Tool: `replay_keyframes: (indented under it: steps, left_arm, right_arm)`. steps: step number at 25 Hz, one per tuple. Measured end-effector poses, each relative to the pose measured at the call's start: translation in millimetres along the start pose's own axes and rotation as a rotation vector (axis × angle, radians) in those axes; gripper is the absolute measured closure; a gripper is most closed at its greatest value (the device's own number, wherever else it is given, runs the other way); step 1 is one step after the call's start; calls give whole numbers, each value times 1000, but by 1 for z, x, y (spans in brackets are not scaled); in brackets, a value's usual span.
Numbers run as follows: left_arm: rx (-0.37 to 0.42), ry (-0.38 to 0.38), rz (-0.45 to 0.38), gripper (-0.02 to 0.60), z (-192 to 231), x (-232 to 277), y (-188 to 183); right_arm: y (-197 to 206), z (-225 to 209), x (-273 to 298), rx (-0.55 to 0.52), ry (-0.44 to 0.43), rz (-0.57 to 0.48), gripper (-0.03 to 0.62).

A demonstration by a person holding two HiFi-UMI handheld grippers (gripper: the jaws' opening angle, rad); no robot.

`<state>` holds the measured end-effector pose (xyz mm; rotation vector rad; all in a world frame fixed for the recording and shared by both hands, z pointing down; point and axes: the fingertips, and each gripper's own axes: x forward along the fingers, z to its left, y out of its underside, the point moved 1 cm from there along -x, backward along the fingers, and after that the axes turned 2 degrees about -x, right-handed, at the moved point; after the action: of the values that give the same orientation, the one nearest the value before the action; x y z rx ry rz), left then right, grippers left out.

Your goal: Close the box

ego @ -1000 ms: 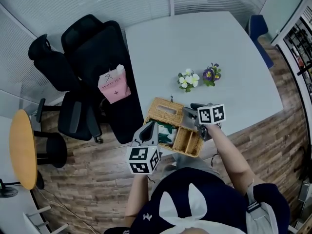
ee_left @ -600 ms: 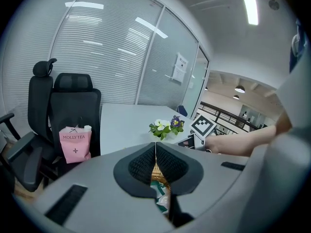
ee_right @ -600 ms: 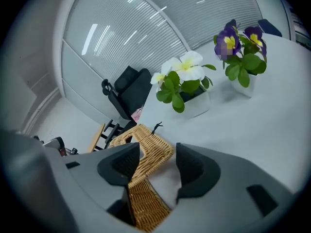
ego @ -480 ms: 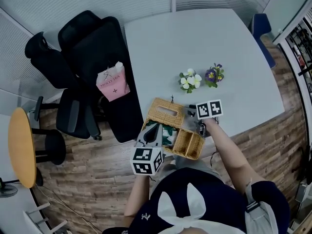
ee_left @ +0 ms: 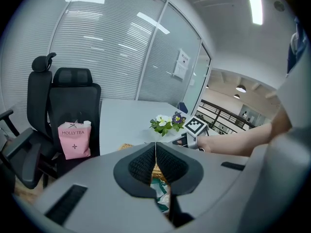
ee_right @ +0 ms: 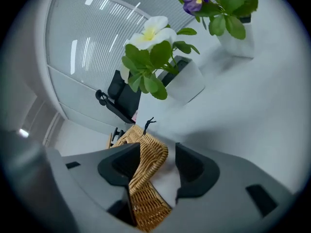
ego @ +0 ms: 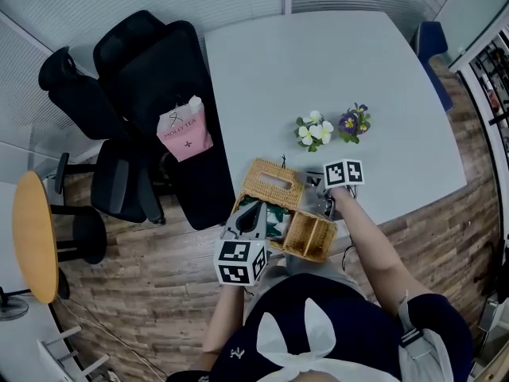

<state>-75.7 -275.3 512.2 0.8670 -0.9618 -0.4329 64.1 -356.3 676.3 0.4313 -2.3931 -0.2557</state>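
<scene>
The wicker box (ego: 308,235) sits at the table's near edge, with its slotted lid (ego: 271,184) swung open toward the far side and green packets (ego: 274,217) inside. My left gripper (ego: 254,212) is at the box's left side. In the left gripper view it (ee_left: 155,147) is shut, pads touching at the tips, with wicker (ee_left: 158,171) showing below. My right gripper (ego: 316,181) is at the lid's right end. In the right gripper view it (ee_right: 158,154) is open, and the lid's wicker edge (ee_right: 146,164) lies between the jaws against the left one.
Two small flower pots, white (ego: 312,131) and purple (ego: 350,122), stand just beyond the box on the grey table (ego: 334,62). A pink bag (ego: 184,134) rests on black office chairs (ego: 135,78) at the left. A round yellow table (ego: 32,237) stands at the far left.
My right gripper has shifted a little toward the flowers and tilted, so they look larger. The lid's edge stays between its jaws. The left gripper has barely moved.
</scene>
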Motion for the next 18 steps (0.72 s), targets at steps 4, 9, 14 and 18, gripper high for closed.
replay_keyframes:
  steps: [4, 9, 14, 18]
  left_arm:
    - [-5, -5, 2, 558, 2, 2, 2]
    - [-12, -10, -3, 558, 5, 3, -1]
    - [-17, -10, -2, 558, 7, 5, -1]
    - [-19, -12, -5, 558, 7, 5, 0]
  right_arm:
    - [6, -2, 5, 56, -43, 14, 371]
    - [8, 0, 7, 51, -53, 31, 406]
    - [7, 2, 7, 54, -61, 30, 422]
    - [5, 4, 4, 45, -62, 21, 428]
